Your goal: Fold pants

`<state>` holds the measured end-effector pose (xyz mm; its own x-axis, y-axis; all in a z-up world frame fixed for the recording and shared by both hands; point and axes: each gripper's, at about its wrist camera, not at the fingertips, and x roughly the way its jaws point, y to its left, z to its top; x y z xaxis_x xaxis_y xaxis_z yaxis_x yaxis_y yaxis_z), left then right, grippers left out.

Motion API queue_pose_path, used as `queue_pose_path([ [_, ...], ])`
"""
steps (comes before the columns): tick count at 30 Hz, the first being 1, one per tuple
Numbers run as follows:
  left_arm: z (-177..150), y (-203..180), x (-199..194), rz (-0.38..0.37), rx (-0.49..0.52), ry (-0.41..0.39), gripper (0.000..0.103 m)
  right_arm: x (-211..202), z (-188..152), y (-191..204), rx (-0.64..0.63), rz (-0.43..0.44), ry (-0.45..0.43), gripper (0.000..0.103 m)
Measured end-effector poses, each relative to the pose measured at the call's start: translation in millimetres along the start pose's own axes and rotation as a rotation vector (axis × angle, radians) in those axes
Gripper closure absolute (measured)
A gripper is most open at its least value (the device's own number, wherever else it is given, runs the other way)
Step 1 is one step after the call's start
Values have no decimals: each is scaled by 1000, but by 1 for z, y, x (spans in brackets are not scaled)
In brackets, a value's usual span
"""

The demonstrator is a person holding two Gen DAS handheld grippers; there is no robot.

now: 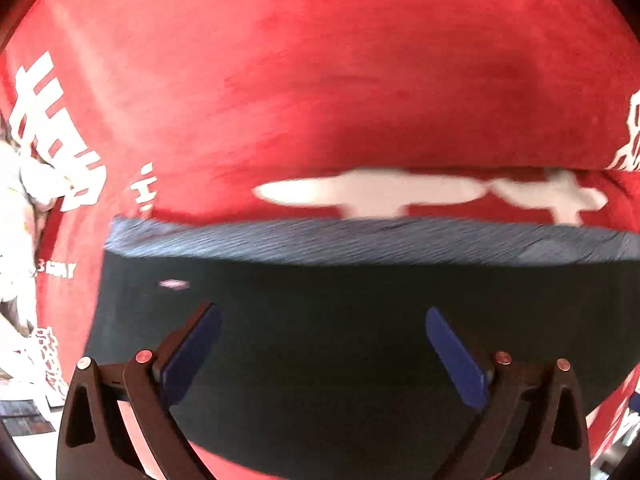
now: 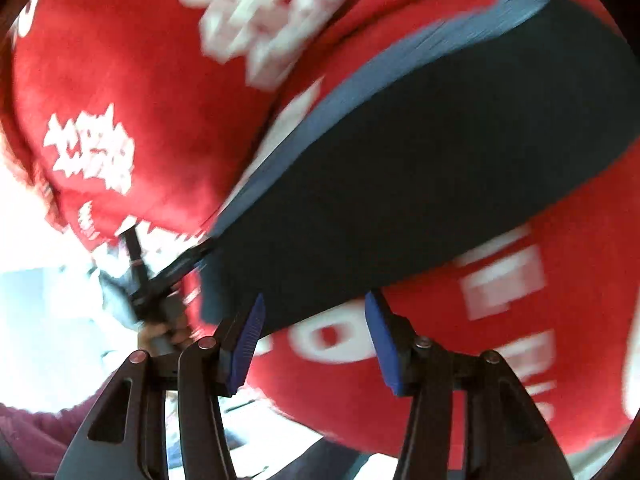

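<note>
The dark navy pants [image 1: 320, 320] lie folded on a red cloth with white print [image 1: 320, 80]; a ribbed blue-grey waistband [image 1: 360, 240] runs along their far edge. My left gripper [image 1: 324, 316] is open, its blue pads spread wide just above the dark fabric. In the right wrist view the pants [image 2: 420, 160] stretch diagonally from lower left to upper right. My right gripper [image 2: 314, 304] is open at their near edge, holding nothing. The left gripper [image 2: 160, 280], held in a hand, shows blurred at the pants' left end.
The red printed cloth [image 2: 120, 80] covers the surface all around the pants. Its edge drops off at the left in both views, with a bright floor area [image 2: 40, 280] beyond. A maroon sleeve [image 2: 32, 432] shows at lower left.
</note>
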<state>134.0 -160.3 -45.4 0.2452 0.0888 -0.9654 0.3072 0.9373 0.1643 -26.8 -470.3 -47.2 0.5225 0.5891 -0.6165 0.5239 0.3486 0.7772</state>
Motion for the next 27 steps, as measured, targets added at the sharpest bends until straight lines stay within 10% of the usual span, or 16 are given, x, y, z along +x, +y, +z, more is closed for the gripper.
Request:
queue_pose_path([
  [9, -41, 140, 45, 33, 14, 31, 0, 165, -72, 53, 112, 171, 97, 47],
  [14, -49, 174, 71, -163, -57, 50, 0, 185, -84, 56, 189, 182, 45, 45],
  [23, -57, 174, 73, -174, -42, -5, 0, 206, -75, 62, 186, 143, 110, 46],
  [24, -57, 174, 72, -167, -43, 2, 0, 205, -72, 67, 175, 136, 108, 48],
  [26, -61, 171, 66, -157, -37, 8, 0, 201, -67, 84, 111, 87, 73, 93],
  [27, -64, 171, 65, -151, -27, 4, 0, 196, -63, 94, 69, 56, 57, 93],
])
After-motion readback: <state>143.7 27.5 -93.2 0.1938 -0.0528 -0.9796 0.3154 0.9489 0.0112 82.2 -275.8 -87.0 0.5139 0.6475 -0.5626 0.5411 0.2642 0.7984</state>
